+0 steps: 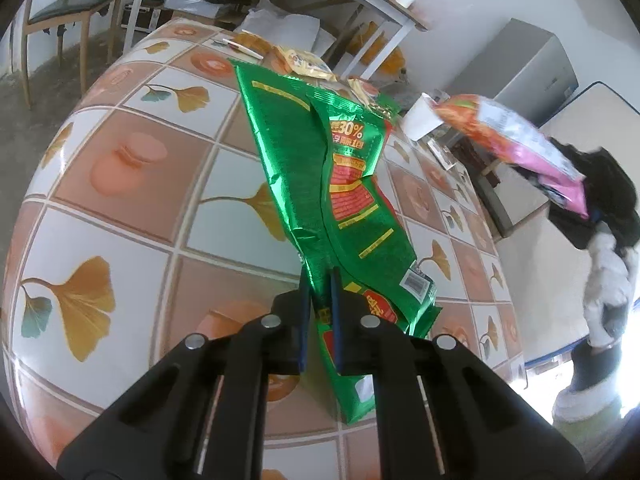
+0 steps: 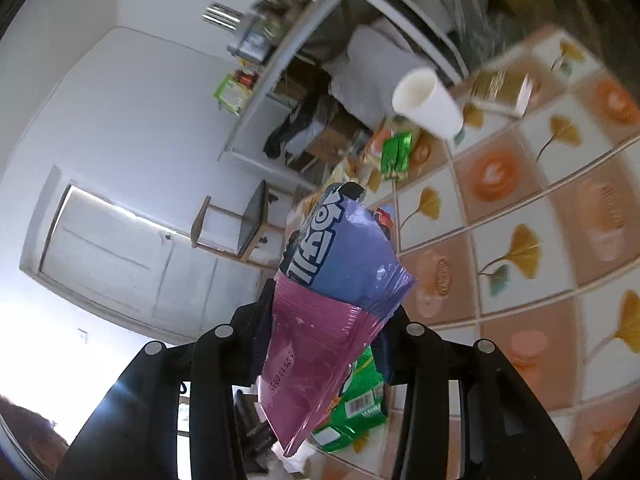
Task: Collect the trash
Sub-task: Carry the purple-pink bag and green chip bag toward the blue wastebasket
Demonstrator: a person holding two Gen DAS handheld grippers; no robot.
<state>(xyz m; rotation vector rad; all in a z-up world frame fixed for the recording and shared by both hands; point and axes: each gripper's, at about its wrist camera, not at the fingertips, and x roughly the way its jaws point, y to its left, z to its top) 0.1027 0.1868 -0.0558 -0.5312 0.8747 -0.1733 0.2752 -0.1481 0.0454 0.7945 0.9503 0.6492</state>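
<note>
My left gripper (image 1: 320,284) is shut on a crumpled green snack bag (image 1: 320,152); its blue pads pinch the bag's lower part and the bag stands up above the tiled tablecloth (image 1: 132,216). My right gripper (image 2: 328,314) is shut on a pink and purple snack bag (image 2: 340,276), held up in the air beside the table (image 2: 520,200). That bag (image 1: 516,140) also shows at the right of the left wrist view. A white paper cup (image 2: 428,104) lies tipped on the table, and a small green wrapper (image 2: 396,152) lies near it.
Yellow wrappers (image 1: 304,62) and a white stick lie at the table's far end. A flat box (image 2: 500,88) sits past the cup. A wooden chair (image 1: 68,8) and a cluttered metal shelf (image 2: 280,60) stand beyond the table. A person's white sleeve (image 1: 608,276) is at the right.
</note>
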